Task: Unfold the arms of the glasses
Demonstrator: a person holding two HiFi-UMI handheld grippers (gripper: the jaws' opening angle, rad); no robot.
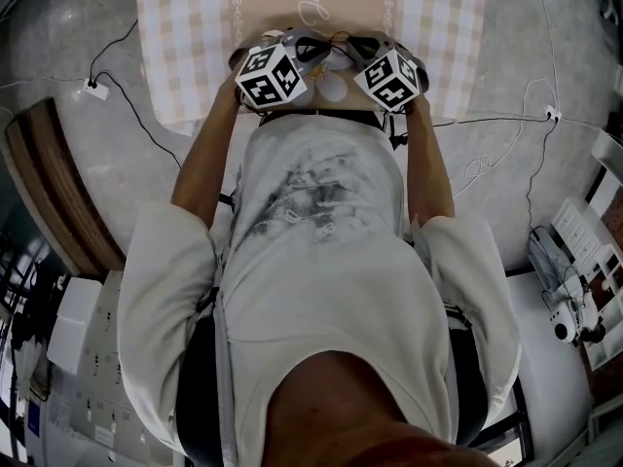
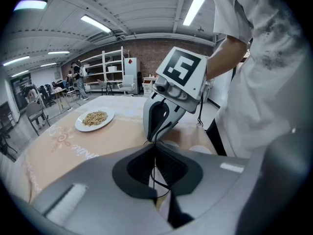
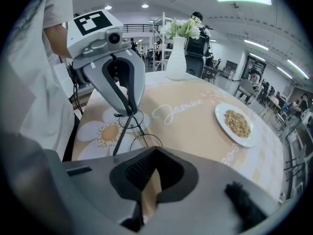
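Thin wire-rimmed glasses [image 3: 139, 131] hang just above the beige tablecloth [image 1: 185, 27], at the table edge nearest me. My left gripper [image 3: 130, 112] is shut on the frame beside one lens, and a dark arm slants down from there to the cloth. In its own view the left gripper [image 2: 155, 148] pinches thin wire. My right gripper [image 2: 154, 140] tapers to a closed point on the wire just beyond it. The second lens disappears behind the right gripper [image 3: 155, 151]. From the head view both grippers [image 1: 311, 52] [image 1: 365, 47] meet over the glasses [image 1: 338, 39].
A white plate of grain-like food [image 3: 237, 124] [image 2: 94, 118] sits farther out on the table. A white vase of flowers [image 3: 177, 58] stands beyond the left gripper. My body presses against the near table edge. Cables [image 1: 127, 95] trail over the floor on both sides.
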